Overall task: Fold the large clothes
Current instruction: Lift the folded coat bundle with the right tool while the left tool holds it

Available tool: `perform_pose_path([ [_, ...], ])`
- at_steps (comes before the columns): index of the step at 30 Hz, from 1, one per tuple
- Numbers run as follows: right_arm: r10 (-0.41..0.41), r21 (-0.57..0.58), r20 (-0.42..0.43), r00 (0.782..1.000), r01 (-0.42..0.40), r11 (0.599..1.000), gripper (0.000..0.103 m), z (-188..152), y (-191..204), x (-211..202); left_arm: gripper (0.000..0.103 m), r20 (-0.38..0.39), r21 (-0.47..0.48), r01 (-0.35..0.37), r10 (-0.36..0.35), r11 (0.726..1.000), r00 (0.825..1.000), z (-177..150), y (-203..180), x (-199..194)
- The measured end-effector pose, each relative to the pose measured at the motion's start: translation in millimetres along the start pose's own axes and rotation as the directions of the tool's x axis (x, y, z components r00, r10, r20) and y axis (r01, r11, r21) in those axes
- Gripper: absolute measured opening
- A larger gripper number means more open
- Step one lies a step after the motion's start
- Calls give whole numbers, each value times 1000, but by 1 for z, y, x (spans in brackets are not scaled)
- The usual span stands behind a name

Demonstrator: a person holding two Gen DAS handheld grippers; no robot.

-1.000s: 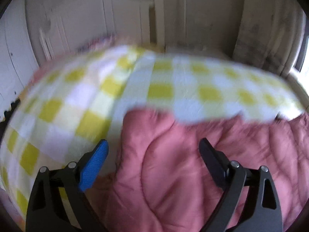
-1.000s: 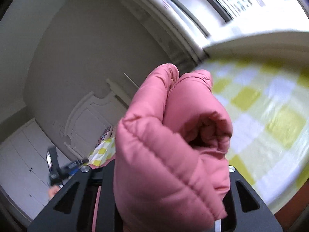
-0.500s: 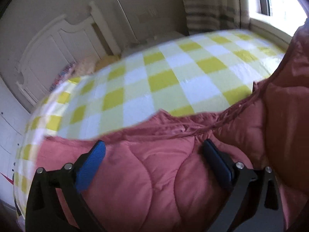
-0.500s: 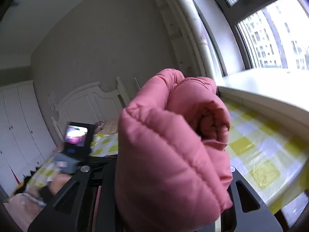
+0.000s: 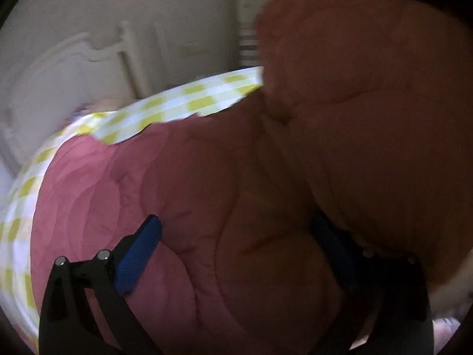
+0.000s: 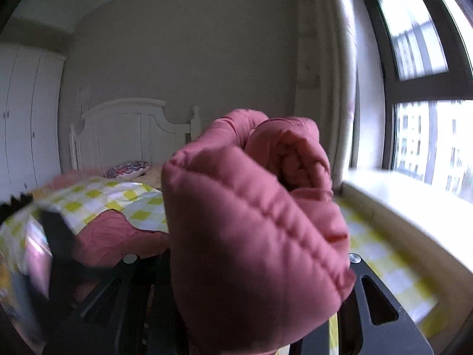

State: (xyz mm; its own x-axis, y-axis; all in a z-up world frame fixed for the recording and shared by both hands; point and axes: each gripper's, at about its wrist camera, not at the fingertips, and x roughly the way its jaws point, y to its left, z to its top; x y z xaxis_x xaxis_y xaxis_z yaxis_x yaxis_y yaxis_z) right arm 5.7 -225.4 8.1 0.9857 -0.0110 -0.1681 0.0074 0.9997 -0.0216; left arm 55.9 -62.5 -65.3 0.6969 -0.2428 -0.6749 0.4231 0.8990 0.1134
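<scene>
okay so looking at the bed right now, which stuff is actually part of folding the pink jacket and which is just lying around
Part of the job:
pink puffer jacket
right gripper, clamped on a bunched part of the jacket
left gripper, open over the jacket
checked bedspread under it

Just lying about:
patterned pillow
headboard
wardrobe
window

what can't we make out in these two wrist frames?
- Right tool's fingers: right wrist view, hidden behind the bunched pink jacket clamped between them.
- Left tool: open over the jacket; its right finger is in deep shadow under a raised fold.
- Jacket's full outline: cut off by the frame edges in both views.
- Headboard and checked sheet: motion-blurred in the left wrist view.
</scene>
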Motion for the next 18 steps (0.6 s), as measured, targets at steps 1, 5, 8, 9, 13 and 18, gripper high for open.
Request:
perform_pose_path([
  [1, -16, -42, 12, 1000, 17, 999, 32, 3, 14, -2, 96, 32, -38, 22, -21, 999, 999, 2, 13, -12],
  [5, -53, -213, 50, 997, 62, 975, 33, 4, 79, -4, 96, 231, -291, 47, 22, 955, 973, -12, 114, -78],
  [8, -35, -417, 63, 997, 58, 907, 33, -10, 154, 6, 96, 262, -481, -103, 254, 871, 931, -40, 195, -115],
  [9, -12, -513, 45, 999, 33, 858, 34, -25, 187, 12, 96, 255, -536, -127, 303, 835, 918, -51, 221, -125],
  [13, 9, -849, -101, 995, -90, 521, 37, -122, 281, 40, 96, 231, -635, -166, 390, 755, 892, -83, 277, -154],
  [18, 40, -894, -29, 999, -44, 446, 45, -150, 288, 35, 97, 250, -571, -135, 329, 809, 911, -73, 274, -163],
])
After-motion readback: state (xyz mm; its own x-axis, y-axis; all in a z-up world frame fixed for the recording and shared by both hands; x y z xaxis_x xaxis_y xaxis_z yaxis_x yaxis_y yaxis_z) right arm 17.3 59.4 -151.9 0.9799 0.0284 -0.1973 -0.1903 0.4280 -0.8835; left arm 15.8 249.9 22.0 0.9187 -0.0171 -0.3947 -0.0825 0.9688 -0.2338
